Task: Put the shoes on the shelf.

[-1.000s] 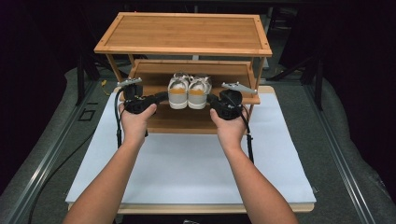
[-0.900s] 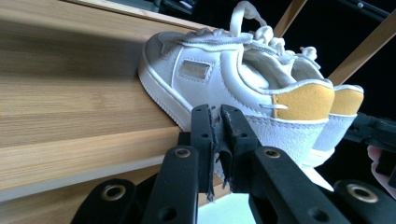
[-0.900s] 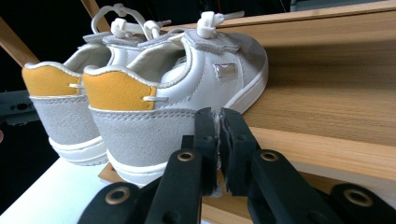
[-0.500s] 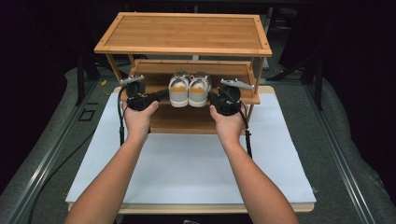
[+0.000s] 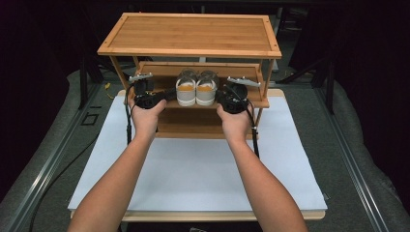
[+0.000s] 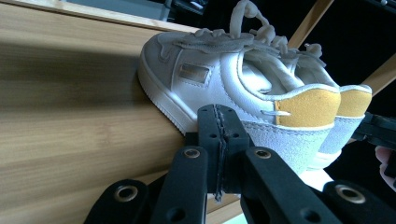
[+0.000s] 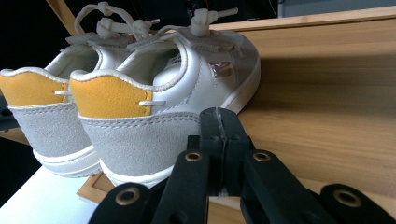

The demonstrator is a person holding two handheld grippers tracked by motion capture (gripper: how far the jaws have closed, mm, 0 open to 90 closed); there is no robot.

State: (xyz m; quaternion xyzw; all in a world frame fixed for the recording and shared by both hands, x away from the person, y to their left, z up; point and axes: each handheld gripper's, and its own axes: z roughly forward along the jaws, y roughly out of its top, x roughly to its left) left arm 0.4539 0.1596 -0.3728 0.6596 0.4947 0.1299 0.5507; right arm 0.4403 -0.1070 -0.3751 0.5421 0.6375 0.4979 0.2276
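On the near side of the table (image 5: 203,179) there's just bare white surface and the person's 2 forearms reaching forward, so nothing to snag down there except the cables trailing off each tool.

Further in, the left gripper (image 5: 167,95) and right gripper (image 5: 218,96) sit at the middle shelf (image 5: 241,102) of the bamboo shoe rack (image 5: 193,34), one either side of the pair of sneakers (image 5: 196,89). From each gripper view the jaws look pressed flat together with nothing in them, tips right up against the outer side of each shoe near the heel. So it reads to me like a squeeze-from-both-sides job, not a pinch.

Shoes are parked side by side on that shelf, heels hanging slightly past the front edge, toes pointing back.

My worry: closed tips on smooth leather have no real grip. If the 2 sides push unevenly, 1 shoe could pivot or pop out and drop to the table. Push too far back and they might jam against the shelf's rear rail. Lifting could also knock the laces into the top shelf.
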